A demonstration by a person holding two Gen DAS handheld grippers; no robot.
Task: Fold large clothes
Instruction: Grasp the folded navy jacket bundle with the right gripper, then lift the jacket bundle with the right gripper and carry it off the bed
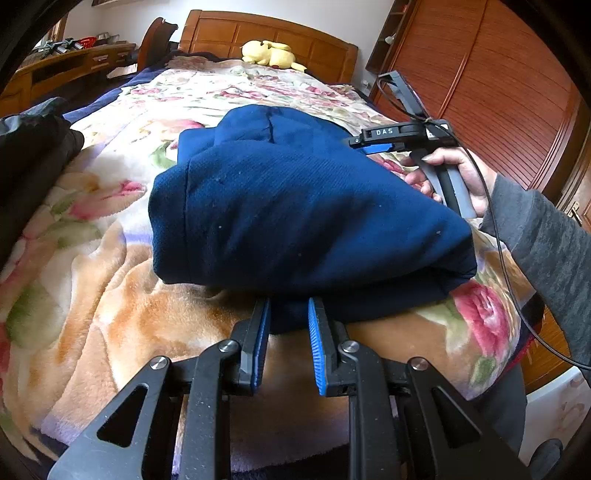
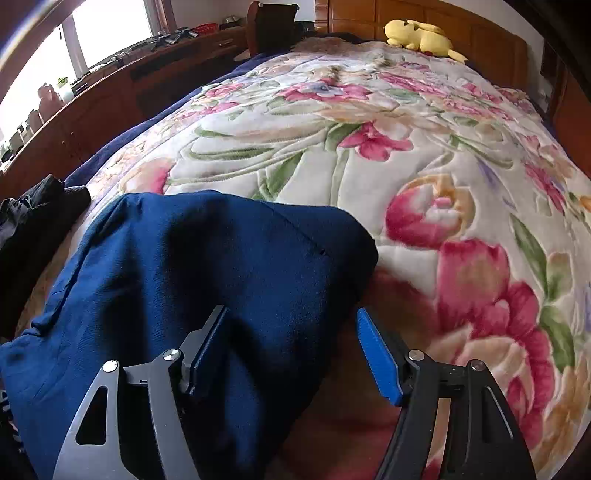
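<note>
Left wrist view: left tool [image 1: 289, 314] low over the near edge of the bed, fingers set narrowly apart, blue pads flanking a lower fold of the navy garment [image 1: 295, 206]; tips touching or just short of the cloth, actual pinch impossible to tell. Garment folded into a thick bundle, lying on the floral blanket [image 1: 92, 266] near the foot of the bed. Beyond the bundle, on its right side, the right tool [image 1: 373, 144] held in a bare hand [image 1: 458, 177] with a grey sleeve, tip reaching over the garment's far right edge; gap between its fingers not readable from this side. Dark clothing [image 1: 33, 147] heaped at the left edge of the bed. Yellow plush toy [image 1: 271, 53] against the wooden headboard [image 1: 273, 33]; wooden wardrobe doors [image 1: 498, 92] on the right

Right wrist view: right tool [image 2: 295, 332] spread wide, left finger resting over the navy garment [image 2: 184, 277], right blue pad above bare blanket [image 2: 406, 147] just off the cloth's edge; nothing gripped. Garment filling the lower left of the view, its rounded far edge ending mid-bed. Dark clothing [image 2: 33, 221] beside it at the left. Plush toy [image 2: 421, 35] at the headboard [image 2: 424, 14], long wooden table [image 2: 110, 85] with small clutter under a bright window [image 2: 110, 29] along the left wall
</note>
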